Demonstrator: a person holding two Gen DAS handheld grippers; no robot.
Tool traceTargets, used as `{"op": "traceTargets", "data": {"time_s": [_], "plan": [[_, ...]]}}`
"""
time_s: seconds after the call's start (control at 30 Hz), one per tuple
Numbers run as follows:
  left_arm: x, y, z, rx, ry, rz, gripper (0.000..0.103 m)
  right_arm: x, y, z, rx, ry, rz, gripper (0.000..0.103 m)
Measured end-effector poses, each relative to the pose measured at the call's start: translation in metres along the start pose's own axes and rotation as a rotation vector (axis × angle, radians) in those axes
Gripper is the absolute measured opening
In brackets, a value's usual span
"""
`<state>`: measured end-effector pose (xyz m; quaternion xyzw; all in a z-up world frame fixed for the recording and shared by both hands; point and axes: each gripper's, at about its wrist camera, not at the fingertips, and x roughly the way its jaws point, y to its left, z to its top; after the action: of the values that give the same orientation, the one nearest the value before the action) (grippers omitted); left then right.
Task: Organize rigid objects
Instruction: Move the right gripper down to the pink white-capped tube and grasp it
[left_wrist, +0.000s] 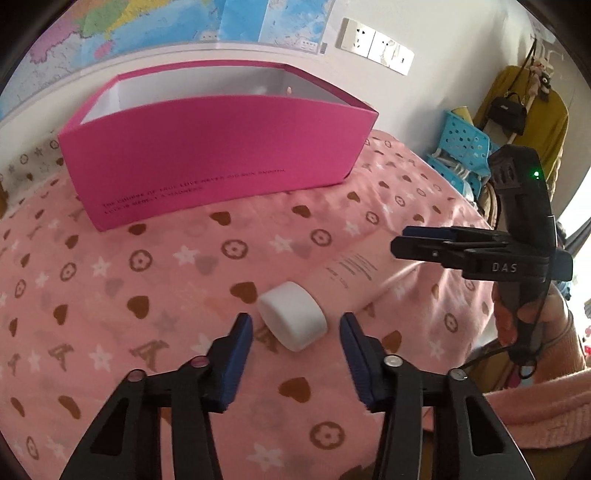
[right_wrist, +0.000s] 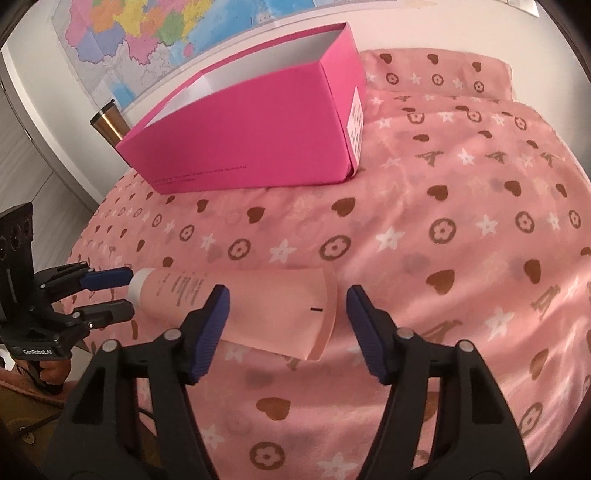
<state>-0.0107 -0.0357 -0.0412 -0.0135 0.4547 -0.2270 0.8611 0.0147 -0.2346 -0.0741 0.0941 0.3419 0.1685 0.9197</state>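
The pink tube (right_wrist: 236, 302) lies flat on the bed (right_wrist: 461, 229), cap (left_wrist: 293, 320) pointing toward my left side, crimped tail toward my right. The open pink box (left_wrist: 218, 155) sits well beyond it, near the wall.

My left gripper (left_wrist: 296, 328) is spread, its fingers either side of the white cap, not yet touching it as far as I can tell. My right gripper (right_wrist: 288, 314) is also spread, hovering over the flat tail end; its left finger (right_wrist: 208, 328) overlaps the tube body in the right wrist view, but I cannot tell whether it rests on it.

I judge the tube light, with a soft, squeezable body that will dent and may sag if I pinch it mid-length. Its skin looks smooth, so it could slide between the pads. The cap is the one stiff part, round and short, so it is the surest hold, though a round cap can roll out of a shallow pinch. The crimped tail is flat and thin, a fair second hold. I would close on the cap squarely and deep, then lift gently toward the box.
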Motion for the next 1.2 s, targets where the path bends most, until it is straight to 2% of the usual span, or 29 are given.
{"op": "traceTargets", "data": {"time_s": [0.17,0.37,0.73,1.2], "plan": [[0.0,-0.002,0.001,-0.013,0.002,-0.045,0.04,0.003,0.0,-0.003,0.019,0.001,0.009,0.062],[0.001,0.003,0.004,-0.043,0.01,-0.055,0.04,0.001,-0.002,-0.003,0.043,-0.009,0.021,0.061],[-0.002,0.006,0.01,-0.055,-0.011,-0.028,0.041,-0.002,-0.002,-0.002,0.083,-0.029,0.047,0.061],[-0.017,0.003,0.03,-0.033,-0.086,0.0,0.041,-0.02,0.008,0.017,0.044,-0.104,0.046,0.061]]}}
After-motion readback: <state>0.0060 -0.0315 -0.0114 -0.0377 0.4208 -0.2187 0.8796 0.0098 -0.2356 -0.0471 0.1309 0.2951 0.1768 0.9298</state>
